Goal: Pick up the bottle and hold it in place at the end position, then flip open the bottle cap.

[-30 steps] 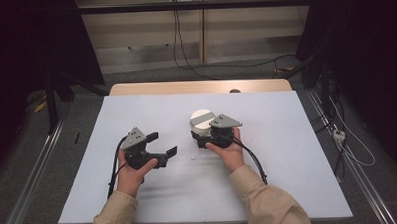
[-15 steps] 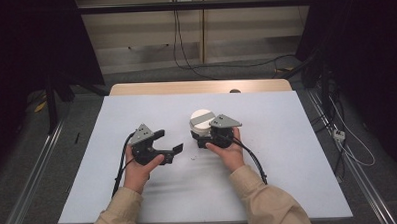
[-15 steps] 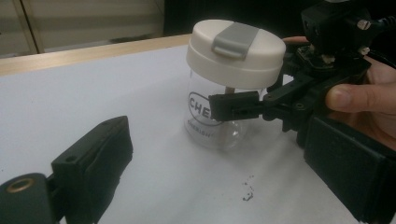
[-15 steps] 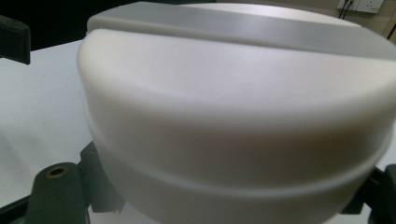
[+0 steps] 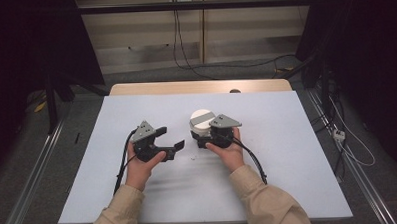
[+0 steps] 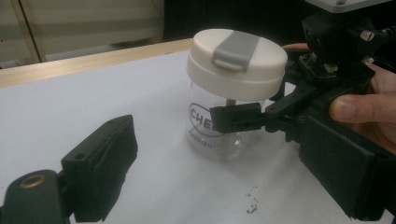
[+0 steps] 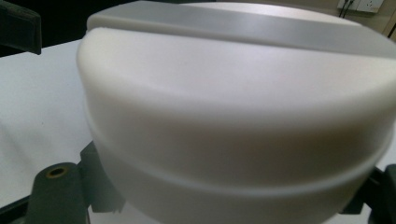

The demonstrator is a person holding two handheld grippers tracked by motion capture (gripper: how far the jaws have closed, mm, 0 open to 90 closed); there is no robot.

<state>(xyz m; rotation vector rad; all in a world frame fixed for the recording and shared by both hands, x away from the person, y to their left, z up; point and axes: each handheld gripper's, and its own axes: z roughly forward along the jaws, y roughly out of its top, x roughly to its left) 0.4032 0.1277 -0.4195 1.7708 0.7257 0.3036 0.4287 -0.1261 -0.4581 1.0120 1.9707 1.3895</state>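
On the white table top [image 5: 289, 179], near its middle, stands a clear jar [image 6: 219, 135] with a broad cream lid [image 6: 236, 63] that carries a grey tab [image 6: 236, 48] across its crown. Dark lettering is printed on the glass, partly hidden by a jaw. The jar stands upright on the table.

The right gripper [image 5: 206, 140], held in the person's right hand [image 5: 230, 153], has its jaws closed against the glass body just under the lid; the left gripper view shows one black jaw pressed to the near side of the jar and the other reaching round behind it. From the right gripper view the lid looms very close, with the jaw bases at either bottom corner.

The left gripper [image 5: 168, 141], in the left hand [image 5: 141, 166], sits just beside the jar on its left and apart from it. Its jaws stand wide apart and grip nothing, pointing toward the jar and the other gripper. A few dark specks [image 6: 252, 205] lie on the table between them.

Beige sleeves [image 5: 270, 204] enter from the bottom edge, and cables trail back from both grippers
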